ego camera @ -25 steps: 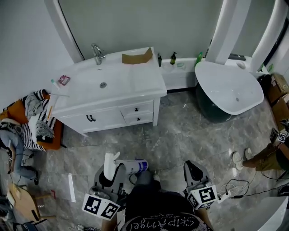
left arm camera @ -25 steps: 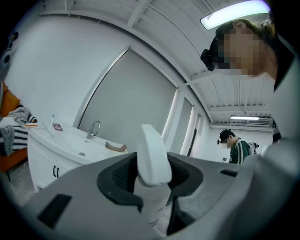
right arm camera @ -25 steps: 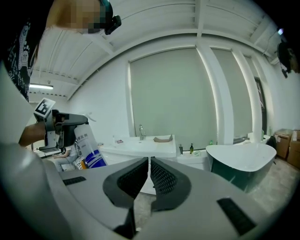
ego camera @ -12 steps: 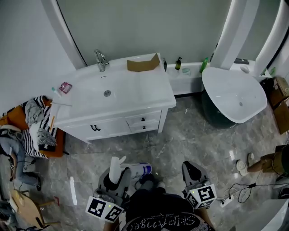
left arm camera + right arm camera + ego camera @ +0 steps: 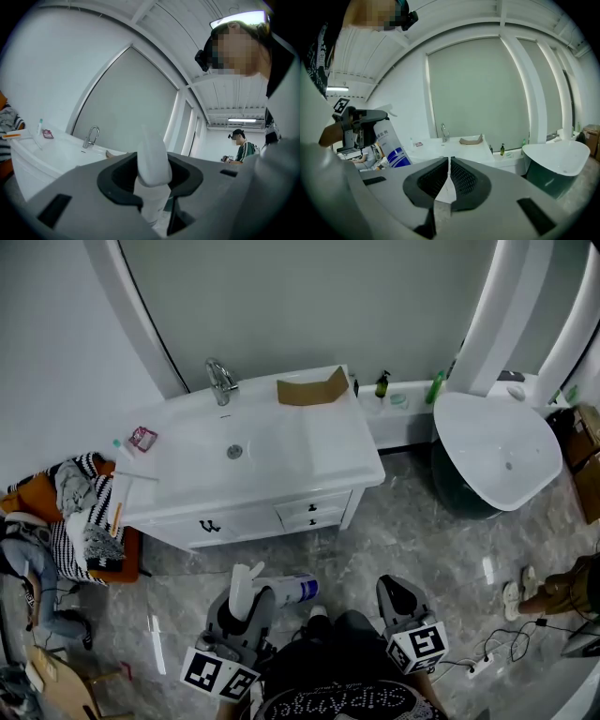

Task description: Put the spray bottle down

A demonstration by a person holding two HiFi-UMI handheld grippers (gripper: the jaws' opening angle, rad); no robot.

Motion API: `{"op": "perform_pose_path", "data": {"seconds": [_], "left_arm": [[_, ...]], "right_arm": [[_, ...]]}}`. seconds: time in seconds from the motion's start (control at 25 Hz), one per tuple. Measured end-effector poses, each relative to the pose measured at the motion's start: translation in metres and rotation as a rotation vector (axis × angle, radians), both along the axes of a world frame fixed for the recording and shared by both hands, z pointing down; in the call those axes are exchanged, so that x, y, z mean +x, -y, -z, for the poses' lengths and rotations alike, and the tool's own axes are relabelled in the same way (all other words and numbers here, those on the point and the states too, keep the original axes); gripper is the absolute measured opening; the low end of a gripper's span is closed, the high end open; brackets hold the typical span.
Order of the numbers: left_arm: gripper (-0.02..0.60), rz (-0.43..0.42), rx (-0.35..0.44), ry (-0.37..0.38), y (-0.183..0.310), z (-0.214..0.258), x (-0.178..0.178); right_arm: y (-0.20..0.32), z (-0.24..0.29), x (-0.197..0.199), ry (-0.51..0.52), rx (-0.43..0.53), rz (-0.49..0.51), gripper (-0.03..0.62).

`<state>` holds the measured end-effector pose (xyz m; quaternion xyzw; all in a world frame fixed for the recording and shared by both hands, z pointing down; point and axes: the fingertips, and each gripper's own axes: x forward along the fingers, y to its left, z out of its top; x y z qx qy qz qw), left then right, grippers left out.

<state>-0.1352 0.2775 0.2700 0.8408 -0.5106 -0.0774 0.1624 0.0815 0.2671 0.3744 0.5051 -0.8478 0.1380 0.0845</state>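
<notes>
The spray bottle (image 5: 283, 589) is white with a blue band near its base and lies sideways in the air above the floor. My left gripper (image 5: 249, 601) is shut on its neck, just below the white spray head (image 5: 153, 161), which stands up between the dark jaws. The right gripper view shows the bottle (image 5: 392, 145) held out at the left. Beside it, my right gripper (image 5: 397, 594) is shut with nothing between its pads (image 5: 458, 177). Both point towards the white vanity (image 5: 309, 460) ahead.
The vanity has a chrome tap (image 5: 220, 381), a basin and a piece of brown cardboard (image 5: 312, 388) on its top. A white tub (image 5: 502, 451) stands at the right. Clothes lie on an orange seat (image 5: 84, 512) at the left. The floor is grey marble, with cables (image 5: 487, 662) at the right.
Both grippers, the left one still holding the bottle, have moved forward over the floor towards the vanity, which now sits lower and nearer in the head view. Neither gripper's jaws have changed.
</notes>
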Motion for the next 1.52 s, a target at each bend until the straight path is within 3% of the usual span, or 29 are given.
{"op": "perform_pose_path", "data": {"seconds": [0.24,0.52,1.04,1.36,1.52], "left_arm": [[0.146,0.003,-0.028,0.012,0.015,-0.005,-0.005],[0.146,-0.004,-0.069,-0.006,0.046,-0.014,0.013],[0.146,0.100,-0.020,-0.007,0.135,-0.004,0.048],[0.146,0.166,-0.008,-0.071,0.169,-0.004,0.060],[0.146,0.180,-0.011,-0.065,0.181,-0.003,0.062]], "right_arm": [[0.016,0.001,0.001,-0.009,-0.002,-0.011,0.029],[0.039,-0.017,0.016,0.003,-0.077,-0.006,0.029],[0.156,-0.009,0.059,0.040,-0.043,0.051,0.029],[0.192,-0.012,0.092,0.037,-0.031,0.065,0.029],[0.202,-0.015,0.103,0.046,-0.034,0.049,0.029]]}}
